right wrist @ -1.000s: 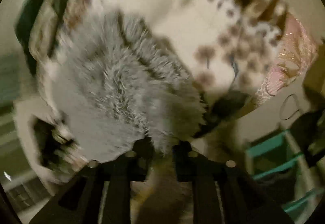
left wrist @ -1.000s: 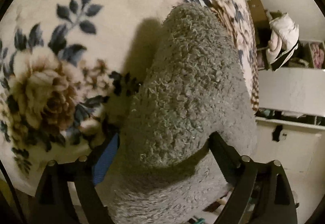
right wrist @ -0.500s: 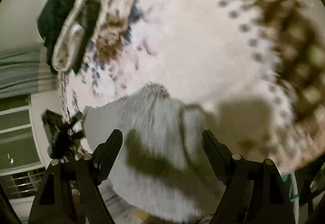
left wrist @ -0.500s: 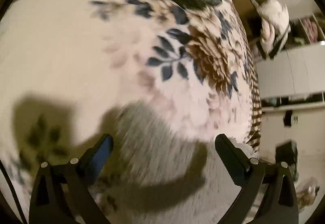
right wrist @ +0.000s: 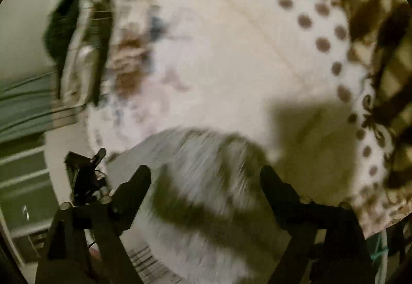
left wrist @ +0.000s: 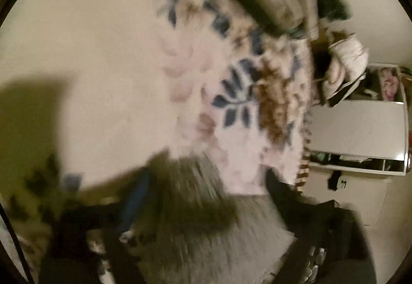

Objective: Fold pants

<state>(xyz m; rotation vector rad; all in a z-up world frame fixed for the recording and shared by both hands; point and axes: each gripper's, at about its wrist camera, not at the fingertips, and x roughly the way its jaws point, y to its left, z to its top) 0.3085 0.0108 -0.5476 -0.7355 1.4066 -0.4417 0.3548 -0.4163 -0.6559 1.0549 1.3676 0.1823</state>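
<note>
1. Lying at the near edge of the cream floral blanket (left wrist: 108, 72): grey fuzzy fleece pants (right wrist: 206, 181), partly overhanging.
2. Handling as soft, light, limp, bulky.
3. Left gripper (left wrist: 206, 196) closing slightly, right gripper (right wrist: 206, 181) opening; both wide, gripping nothing.
4. Pinching the folded edge, probably.

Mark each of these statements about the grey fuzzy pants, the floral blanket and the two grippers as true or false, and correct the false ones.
1. The grey fuzzy pants lie on a floral blanket. True.
2. The right gripper is clamped shut on the pants. False: its jaws stand wide apart and are opening, with the pants below and between them, not pinched.
3. The left gripper has its jaws apart. True, though that view is blurred.
4. The blanket is plain blue. False: it is cream with blue leaves and brown flowers.
5. A stack of folded cloth sits at the blanket's far edge. True.
</note>
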